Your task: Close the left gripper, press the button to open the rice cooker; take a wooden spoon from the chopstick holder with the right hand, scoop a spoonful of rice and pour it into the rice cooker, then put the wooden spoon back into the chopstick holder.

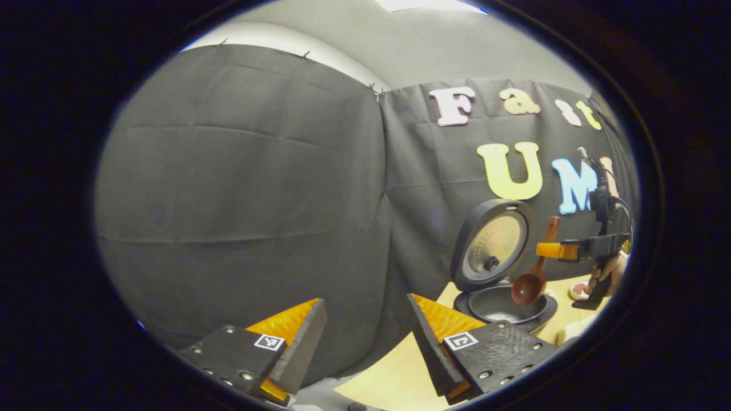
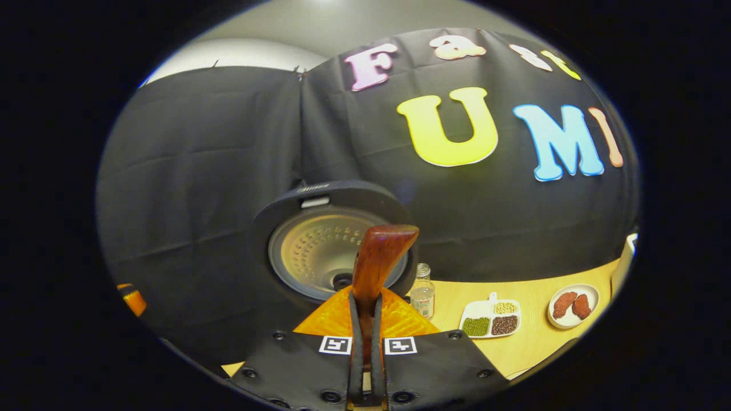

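The rice cooker stands open at the right of the left gripper view, its lid (image 1: 494, 245) upright and its dark inner pot (image 1: 502, 305) showing. A wooden spoon (image 1: 531, 279) hangs bowl-down just over the pot's near right rim, held by my right gripper (image 1: 557, 250). I cannot make out rice in the spoon. In the right gripper view my right gripper (image 2: 365, 302) is shut on the spoon's handle (image 2: 380, 257), which sticks up in front of the lid (image 2: 325, 245). My left gripper (image 1: 365, 337) stands open and empty, well to the left of the cooker.
On the wooden table (image 2: 531, 342), right of the cooker, stand a small glass bottle (image 2: 422, 294), a divided white plate of beans (image 2: 491, 319) and a small dish with reddish pieces (image 2: 573, 305). A hand (image 1: 608, 274) holds the right gripper.
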A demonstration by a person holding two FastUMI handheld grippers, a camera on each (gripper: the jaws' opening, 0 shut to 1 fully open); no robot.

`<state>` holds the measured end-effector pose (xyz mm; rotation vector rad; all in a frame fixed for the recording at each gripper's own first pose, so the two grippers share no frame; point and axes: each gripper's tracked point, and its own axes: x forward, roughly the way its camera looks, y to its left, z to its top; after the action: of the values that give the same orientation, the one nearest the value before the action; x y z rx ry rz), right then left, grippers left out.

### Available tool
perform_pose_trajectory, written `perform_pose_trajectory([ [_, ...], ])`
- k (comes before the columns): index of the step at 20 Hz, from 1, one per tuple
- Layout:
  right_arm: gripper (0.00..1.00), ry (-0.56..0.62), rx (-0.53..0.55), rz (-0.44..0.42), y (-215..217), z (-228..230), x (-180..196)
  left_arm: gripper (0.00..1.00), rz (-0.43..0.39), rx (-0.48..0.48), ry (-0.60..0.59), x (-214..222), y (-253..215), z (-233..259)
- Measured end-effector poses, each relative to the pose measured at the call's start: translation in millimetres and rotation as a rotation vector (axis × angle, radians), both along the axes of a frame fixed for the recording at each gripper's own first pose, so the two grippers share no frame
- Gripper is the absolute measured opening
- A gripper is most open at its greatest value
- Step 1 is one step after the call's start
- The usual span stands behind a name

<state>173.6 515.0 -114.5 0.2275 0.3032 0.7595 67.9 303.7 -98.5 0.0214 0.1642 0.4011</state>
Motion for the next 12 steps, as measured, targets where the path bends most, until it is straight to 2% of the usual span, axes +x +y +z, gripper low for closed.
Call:
perform_pose_trajectory([
  [4,0.03,0.016,0.091,-0.1,-52.9,25.9,21.2,0.86,-0.044,0.0,-0.024,10.3,-25.3,17.8],
  [5,0.07,0.022,0.1,-0.12,-68.5,29.5,25.2,0.86,-0.056,-0.003,-0.033,12.0,-32.4,22.4],
  [12,0.07,0.052,0.099,-0.288,-183.4,25.2,43.7,0.84,-0.136,-0.033,-0.063,24.6,-85.8,38.7],
])
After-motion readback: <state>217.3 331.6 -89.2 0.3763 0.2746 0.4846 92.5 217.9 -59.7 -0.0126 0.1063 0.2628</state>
